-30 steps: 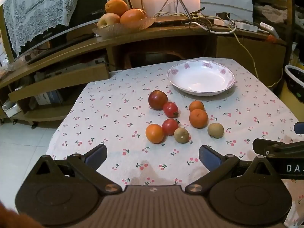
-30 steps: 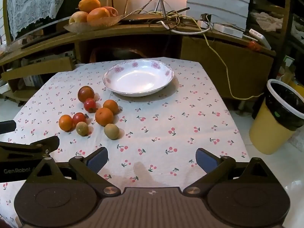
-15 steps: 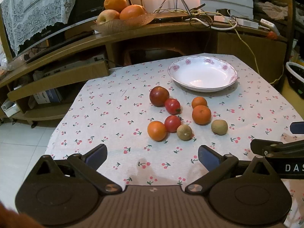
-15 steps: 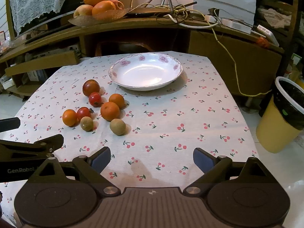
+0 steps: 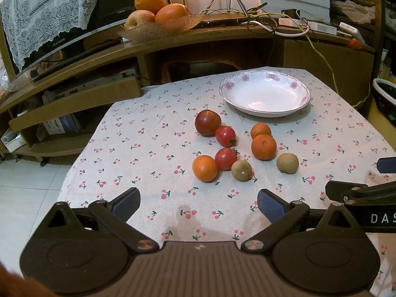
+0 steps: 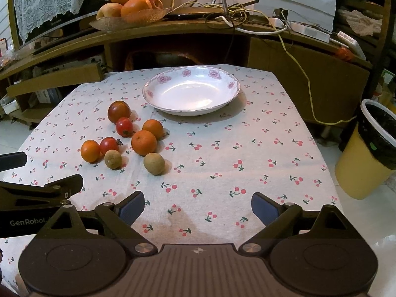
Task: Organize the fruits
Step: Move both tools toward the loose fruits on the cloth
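A: How are the claws looking?

B: The left claw (image 5: 198, 201) and right claw (image 6: 198, 206) are both hanging wide apart, gripping nothing, low over the near edge of the counter (image 6: 247, 148).

A: And the fruit?

B: It is sitting in a loose cluster (image 6: 128, 138) on the cherry-print cloth, left of centre in the right wrist view. The white plate (image 6: 153, 94) is lying just behind it, holding nothing. A yellow bin (image 6: 358, 173) is standing beside the counter.
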